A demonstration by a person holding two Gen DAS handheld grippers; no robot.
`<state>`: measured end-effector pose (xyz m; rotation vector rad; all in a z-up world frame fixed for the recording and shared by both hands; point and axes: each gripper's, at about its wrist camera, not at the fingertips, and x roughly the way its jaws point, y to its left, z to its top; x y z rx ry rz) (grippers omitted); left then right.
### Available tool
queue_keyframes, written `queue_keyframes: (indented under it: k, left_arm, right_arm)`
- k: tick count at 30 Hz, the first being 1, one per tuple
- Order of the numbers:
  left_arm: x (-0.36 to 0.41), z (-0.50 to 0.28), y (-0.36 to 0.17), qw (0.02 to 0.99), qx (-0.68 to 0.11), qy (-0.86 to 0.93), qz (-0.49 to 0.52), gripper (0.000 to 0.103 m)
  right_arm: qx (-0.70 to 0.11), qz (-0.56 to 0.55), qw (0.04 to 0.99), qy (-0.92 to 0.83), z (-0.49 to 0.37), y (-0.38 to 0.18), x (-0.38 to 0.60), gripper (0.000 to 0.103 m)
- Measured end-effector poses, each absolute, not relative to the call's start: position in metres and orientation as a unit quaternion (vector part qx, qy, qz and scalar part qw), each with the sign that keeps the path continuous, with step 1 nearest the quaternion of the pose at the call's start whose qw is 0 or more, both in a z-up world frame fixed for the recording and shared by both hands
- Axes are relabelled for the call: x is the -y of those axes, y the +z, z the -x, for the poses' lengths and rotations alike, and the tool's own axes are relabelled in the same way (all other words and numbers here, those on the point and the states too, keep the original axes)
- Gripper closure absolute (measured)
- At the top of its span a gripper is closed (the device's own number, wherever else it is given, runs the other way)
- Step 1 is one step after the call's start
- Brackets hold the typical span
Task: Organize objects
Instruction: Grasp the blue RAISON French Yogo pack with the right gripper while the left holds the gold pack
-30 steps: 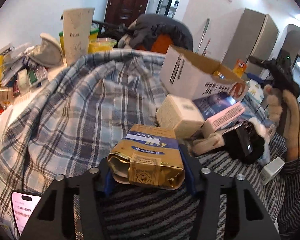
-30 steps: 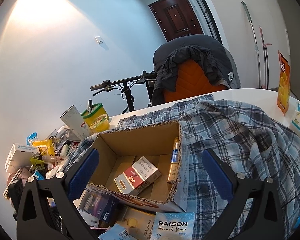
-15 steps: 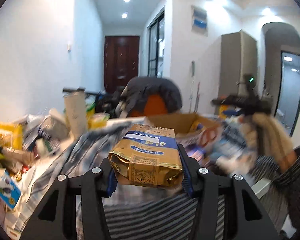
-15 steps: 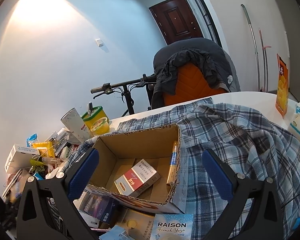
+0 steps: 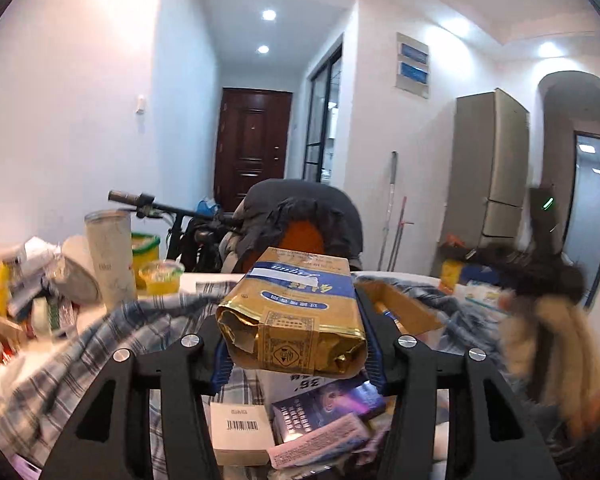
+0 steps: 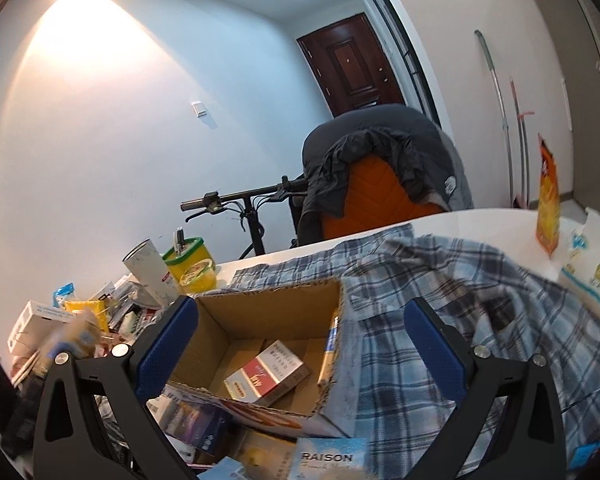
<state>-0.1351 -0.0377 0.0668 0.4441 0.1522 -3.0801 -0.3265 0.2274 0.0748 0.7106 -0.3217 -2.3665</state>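
In the left wrist view my left gripper [image 5: 294, 328] is shut on a gold and blue pack [image 5: 296, 304], held in the air with its crumpled end toward the camera. Behind it to the right is an open cardboard box [image 5: 400, 304]. A hand in a furry cuff [image 5: 540, 320] holds the other gripper at the right. In the right wrist view my right gripper [image 6: 300, 344] stands open over the cardboard box [image 6: 268, 308]. The box holds a red and white pack [image 6: 268, 372] and a slim gold pack [image 6: 331, 340] against its right wall.
A blue plaid shirt [image 6: 480, 312] covers the white table [image 6: 480, 220]. Small boxes [image 5: 324, 412] lie below the left gripper. A white tumbler [image 5: 108, 256], yellow tubs [image 6: 192, 268] and a clutter pile [image 5: 28, 292] stand at the left. A jacket-draped orange chair [image 6: 380, 176] is beyond.
My left gripper has risen and tipped upward with the pack, so the room now fills its view and the box sits just behind. The right gripper has hardly moved.
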Motion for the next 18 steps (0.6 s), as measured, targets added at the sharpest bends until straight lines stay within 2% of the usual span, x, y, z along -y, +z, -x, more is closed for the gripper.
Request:
queue_keyframes:
  k: [4, 8, 13, 16, 18]
  left_arm:
    - [0.025, 0.144, 0.046, 0.069, 0.013, -0.984, -0.166, 0.049]
    - [0.026, 0.147, 0.043, 0.058, 0.009, -0.983, -0.172, 0.049]
    - [0.032, 0.141, 0.044, 0.063, -0.008, -0.985, -0.163, 0.049]
    - [0.032, 0.141, 0.045, 0.063, -0.010, -0.984, -0.165, 0.049]
    - [0.033, 0.141, 0.045, 0.063, -0.011, -0.984, -0.164, 0.049]
  right_arm:
    - [0.123, -0.267, 0.311, -0.904, 0.327, 0.079, -0.236, 0.001]
    - [0.107, -0.258, 0.287, -0.916, 0.325, 0.084, -0.248, 0.001]
    - [0.125, -0.264, 0.280, -0.915, 0.321, 0.083, -0.262, 0.001]
    - [0.085, -0.312, 0.255, -0.911, 0.321, 0.073, -0.253, 0.001]
    - [0.065, -0.362, 0.277, -0.888, 0.322, 0.059, -0.241, 0.001]
